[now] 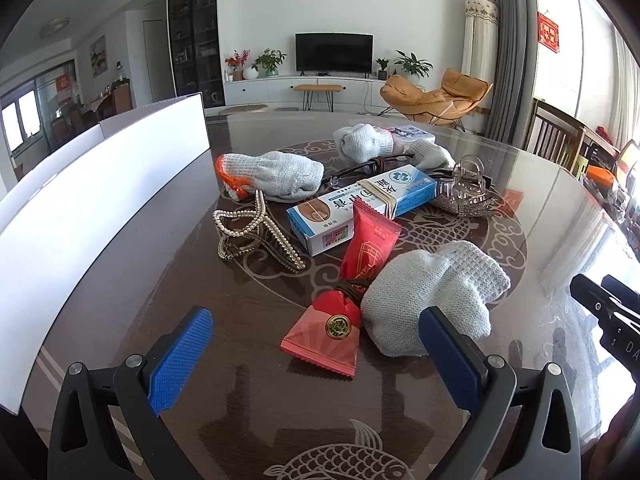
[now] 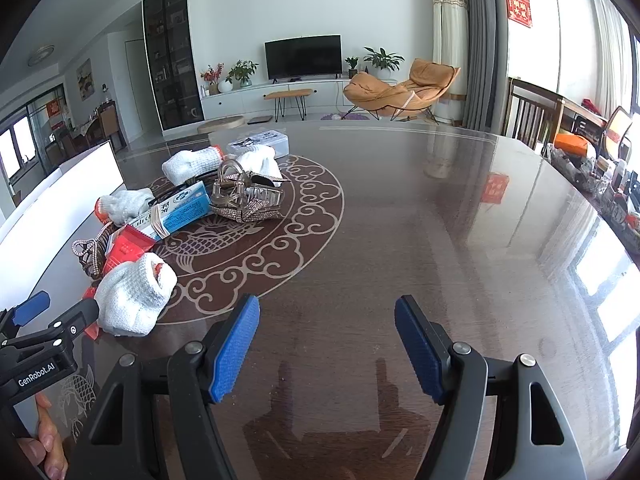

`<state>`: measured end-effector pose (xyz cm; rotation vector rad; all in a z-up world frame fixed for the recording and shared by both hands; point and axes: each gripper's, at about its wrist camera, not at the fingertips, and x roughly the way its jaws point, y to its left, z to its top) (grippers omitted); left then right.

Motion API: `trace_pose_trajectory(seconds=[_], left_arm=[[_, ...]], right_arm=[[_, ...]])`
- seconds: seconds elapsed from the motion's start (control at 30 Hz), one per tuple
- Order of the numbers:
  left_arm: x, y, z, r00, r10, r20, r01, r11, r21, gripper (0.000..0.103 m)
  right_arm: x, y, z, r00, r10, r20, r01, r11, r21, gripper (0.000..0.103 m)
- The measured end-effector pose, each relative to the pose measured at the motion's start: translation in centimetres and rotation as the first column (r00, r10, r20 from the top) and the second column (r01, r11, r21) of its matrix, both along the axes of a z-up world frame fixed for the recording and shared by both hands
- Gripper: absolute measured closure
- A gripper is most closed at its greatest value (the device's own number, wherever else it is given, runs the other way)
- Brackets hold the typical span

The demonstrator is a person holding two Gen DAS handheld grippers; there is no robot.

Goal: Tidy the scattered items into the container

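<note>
- Dark glossy round table [image 1: 248,320] with a pale fish-and-cloud inlay, in a living room with a television [image 1: 334,52] and an orange lounge chair [image 1: 436,96] at the back.
- Along the table's left edge, a white container [image 1: 100,208]: only its outer wall visible from both wrist views, inside hidden (contents impossible to tell).
- Scattered in a heap near the table's middle: blue-and-white box [image 1: 360,204] bound with a rubber band, red wrapped packet [image 1: 348,300] lying partly against it, pearl hair claw [image 1: 252,236] just left of the box.
- Rolled white knit glove [image 1: 432,292] touching the red packet's right side, nearest the left gripper.
- Glove with orange cuff [image 1: 272,176] behind the pearl claw; another white glove [image 1: 360,142] farther back, a clear plastic case [image 1: 412,134] partly covered behind it.
- Clear hair claw [image 1: 468,188] on a glittery piece at the box's far end; dark glasses [image 1: 360,168] half buried under the box, hard to make out.
- Left gripper [image 1: 316,344] spread wide, low over the table, red packet and rolled glove lying between and ahead of its blue pads [image 1: 180,360]; nothing pinched.
- Right gripper [image 2: 326,344] likewise spread wide above bare tabletop, well apart from the heap, holding nothing.
- Fingertips of a hand [image 2: 46,440] at the lower left corner of the right wrist view, mostly cut off by the frame.
- Cluttered shelf at the far right edge, too blurred and distorted to identify.
</note>
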<state>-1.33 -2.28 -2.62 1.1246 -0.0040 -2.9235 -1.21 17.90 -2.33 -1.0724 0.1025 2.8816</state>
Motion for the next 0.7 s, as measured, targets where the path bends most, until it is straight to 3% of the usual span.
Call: trace_pose_trajectory(seconds=[0.7], left_arm=[[-0.34, -0.22, -0.18, 1.000, -0.011, 0.021, 0.011, 1.000, 0.025, 0.000]], right_arm=[[-0.56, -0.20, -0.49, 0.999, 0.002, 0.040, -0.002, 1.000, 0.014, 0.031]])
